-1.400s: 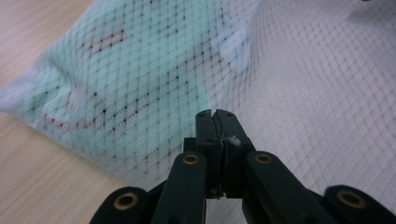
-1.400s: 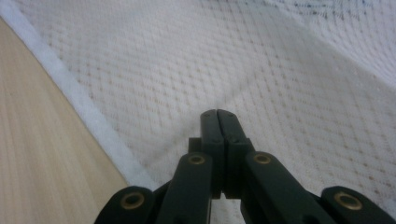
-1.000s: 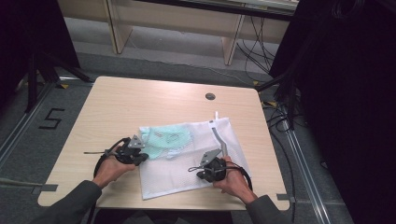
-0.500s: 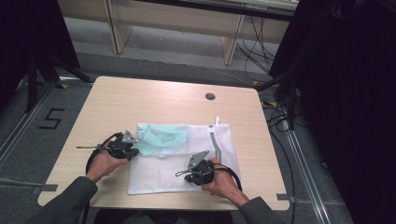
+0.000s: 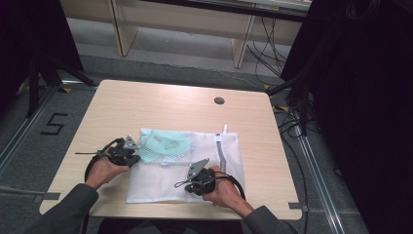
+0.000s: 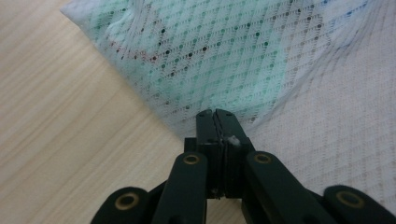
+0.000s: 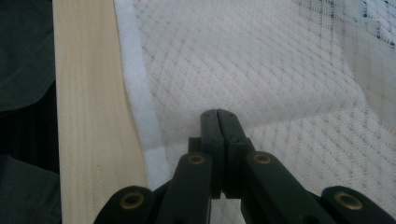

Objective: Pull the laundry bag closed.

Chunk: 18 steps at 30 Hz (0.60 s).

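On the near half of the light wooden table (image 5: 146,105) lies one white mesh laundry bag (image 5: 165,183), spread flat, its near edge close to the table's front edge. One mint-green garment (image 5: 163,144) sits inside it, bunched into the far-left corner, showing pale green through the netting. One grey zipper strip (image 5: 221,148) runs along the bag's right side, with a small white tab at its far end.

Two grippers are in play, one per hand. The left gripper (image 5: 130,155) is at the bag's left edge, beside the green bundle, the person's left hand (image 5: 102,169) wrapped behind it. In the left gripper view its two black jaws are pressed together, clamped on the mesh right at the bag's edge, and the netting pulls into taut creases toward the tips.

The right gripper (image 5: 191,179) sits over the bag's near-right part, held by the right hand (image 5: 221,190). In the right gripper view its jaws are likewise closed tight, pinching a fold of the white mesh, with a ridge of netting lifting away from the tips. The bag's white hem runs just to the left of it there, and bare table wood beyond that.

One round cable port (image 5: 219,101) sits in the tabletop, far side, well apart from the bag.
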### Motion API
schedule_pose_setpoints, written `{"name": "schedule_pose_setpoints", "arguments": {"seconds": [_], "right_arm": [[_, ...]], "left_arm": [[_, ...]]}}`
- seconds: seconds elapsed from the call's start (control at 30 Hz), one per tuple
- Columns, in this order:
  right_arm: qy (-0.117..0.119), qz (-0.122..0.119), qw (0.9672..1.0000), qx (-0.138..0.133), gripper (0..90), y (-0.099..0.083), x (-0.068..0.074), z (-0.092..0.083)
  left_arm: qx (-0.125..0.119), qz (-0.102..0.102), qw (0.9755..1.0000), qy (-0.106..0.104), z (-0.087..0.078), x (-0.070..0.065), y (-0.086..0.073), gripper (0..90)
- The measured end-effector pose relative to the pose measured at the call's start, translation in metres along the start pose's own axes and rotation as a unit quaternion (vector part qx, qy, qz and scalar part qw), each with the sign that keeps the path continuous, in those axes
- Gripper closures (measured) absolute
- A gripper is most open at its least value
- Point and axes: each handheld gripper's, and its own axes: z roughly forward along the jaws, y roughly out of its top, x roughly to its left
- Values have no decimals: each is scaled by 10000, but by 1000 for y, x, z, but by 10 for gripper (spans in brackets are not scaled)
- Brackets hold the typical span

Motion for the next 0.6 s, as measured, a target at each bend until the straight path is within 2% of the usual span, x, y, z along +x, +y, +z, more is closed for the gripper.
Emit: {"name": "schedule_pose_setpoints", "arguments": {"seconds": [0.13,0.17,0.2,0.23,0.3,0.37,0.4,0.43,0.53,0.6], "right_arm": [[91,134,9998,-101,877,-2,-3,-5],[17,118,9996,-253,860,-4,-7,-15],[73,387,9988,-285,844,-7,-7,-20],[79,287,9990,-342,837,-9,-10,-25],[-24,281,9989,-382,821,-15,-14,-36],[14,304,9988,-391,813,-20,-17,-40],[-69,461,9982,-384,798,-30,-21,-50],[-69,461,9982,-384,798,-30,-21,-50],[-209,576,9974,-370,762,-46,-27,-64],[-285,688,9967,-334,734,-62,-32,-73]], "left_arm": [[-217,-70,9997,-6,-4,-3,4,869],[-269,-76,9996,-26,-6,-5,5,853],[-332,-85,9994,-52,-7,-7,6,837],[-376,-76,9992,-92,-9,-9,8,817],[-495,-62,9985,-216,-11,-14,11,762],[-608,-70,9974,-381,-12,-21,15,737],[-641,-70,9969,-453,-12,-24,16,715],[-707,-47,9961,-525,-13,-28,18,715],[-809,-41,9939,-748,-13,-39,22,672],[-843,-57,9920,-941,-12,-46,24,625]]}}
